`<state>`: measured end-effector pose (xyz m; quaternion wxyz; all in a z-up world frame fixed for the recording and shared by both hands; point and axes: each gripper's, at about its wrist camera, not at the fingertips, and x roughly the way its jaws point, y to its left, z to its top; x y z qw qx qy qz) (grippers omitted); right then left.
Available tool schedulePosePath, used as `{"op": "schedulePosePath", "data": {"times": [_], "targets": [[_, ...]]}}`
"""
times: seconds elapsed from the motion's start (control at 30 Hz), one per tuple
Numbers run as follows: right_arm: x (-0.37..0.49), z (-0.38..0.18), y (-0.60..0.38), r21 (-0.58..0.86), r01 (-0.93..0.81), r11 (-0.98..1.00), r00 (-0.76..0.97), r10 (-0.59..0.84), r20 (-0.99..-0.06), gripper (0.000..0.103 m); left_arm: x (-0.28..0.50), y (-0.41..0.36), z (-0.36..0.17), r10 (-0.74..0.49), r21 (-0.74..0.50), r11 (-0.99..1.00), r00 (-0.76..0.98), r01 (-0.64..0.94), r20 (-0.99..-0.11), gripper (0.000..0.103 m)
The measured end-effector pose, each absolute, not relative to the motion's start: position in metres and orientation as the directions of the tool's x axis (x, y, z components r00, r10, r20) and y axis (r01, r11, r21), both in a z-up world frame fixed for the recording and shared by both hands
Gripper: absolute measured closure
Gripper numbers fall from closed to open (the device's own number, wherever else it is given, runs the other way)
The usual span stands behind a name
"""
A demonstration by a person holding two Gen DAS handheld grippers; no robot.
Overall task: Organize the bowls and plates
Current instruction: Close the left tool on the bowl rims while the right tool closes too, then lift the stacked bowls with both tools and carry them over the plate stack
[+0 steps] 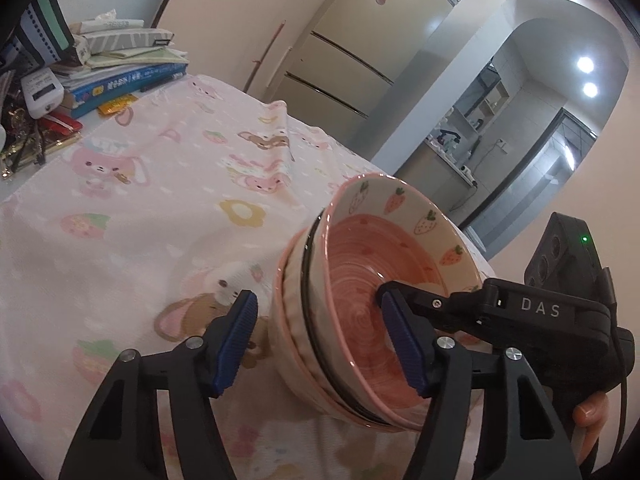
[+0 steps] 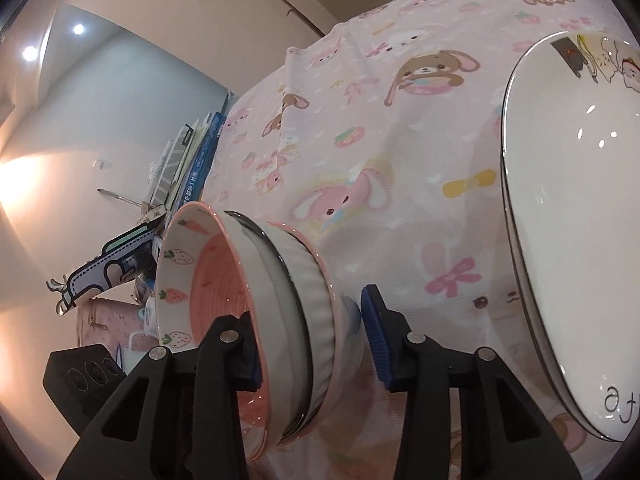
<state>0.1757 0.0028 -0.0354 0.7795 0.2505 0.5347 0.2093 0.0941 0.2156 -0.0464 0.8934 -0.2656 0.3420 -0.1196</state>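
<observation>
Nested strawberry bowls [image 1: 372,300] rest on the pink-clothed surface [image 1: 152,200], left of the white plate [image 2: 572,216]. Left gripper [image 1: 320,344] and right gripper [image 2: 312,344] jaws straddle their walls, partly open; contact unclear.

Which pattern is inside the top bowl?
Pink swirl, with strawberries around the wall of the top bowl; clearest in the left wrist view.
</observation>
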Motion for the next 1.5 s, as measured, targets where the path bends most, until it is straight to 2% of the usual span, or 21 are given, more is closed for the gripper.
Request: {"op": "schedulePosePath", "data": {"times": [0.13, 0.2, 0.3, 0.37, 0.43, 0.73, 1.1, 1.5], "targets": [[0.173, -0.033, 0.011, 0.606, -0.079, 0.792, 0.355, 0.59, -0.725, 0.062, 0.097, 0.218, -0.05, -0.42, -0.584, 0.811, 0.725, 0.032, -0.545, 0.039], [0.174, -0.034, 0.001, 0.617, -0.072, 0.784, 0.351, 0.599, -0.72, 0.062, 0.096, 0.219, -0.05, -0.411, -0.583, 0.812, 0.729, 0.021, -0.547, 0.043], [0.167, -0.026, -0.007, 0.581, -0.1, 0.808, 0.385, 0.57, -0.726, 0.065, 0.094, 0.218, -0.049, -0.372, -0.568, 0.823, 0.738, -0.019, -0.563, 0.054], [0.158, -0.018, -0.001, 0.486, -0.173, 0.857, 0.433, 0.509, -0.744, 0.066, 0.095, 0.212, -0.045, -0.291, -0.518, 0.851, 0.742, -0.087, -0.603, 0.063], [0.152, -0.013, 0.004, 0.44, -0.203, 0.875, 0.464, 0.482, -0.743, 0.068, 0.096, 0.206, -0.041, -0.26, -0.475, 0.875, 0.732, -0.097, -0.63, 0.063], [0.157, -0.015, -0.013, 0.487, -0.184, 0.854, 0.403, 0.517, -0.755, 0.07, 0.094, 0.19, -0.032, -0.209, -0.399, 0.909, 0.698, -0.12, -0.685, 0.064], [0.14, -0.002, -0.034, 0.487, -0.193, 0.852, 0.389, 0.522, -0.759, 0.07, 0.073, 0.167, -0.018, -0.229, -0.405, 0.908, 0.684, -0.106, -0.692, 0.064], [0.103, 0.003, -0.089, 0.489, -0.141, 0.861, 0.371, 0.504, -0.78, 0.07, 0.043, 0.118, -0.018, -0.286, -0.407, 0.91, 0.6, -0.074, -0.748, 0.064]]}}
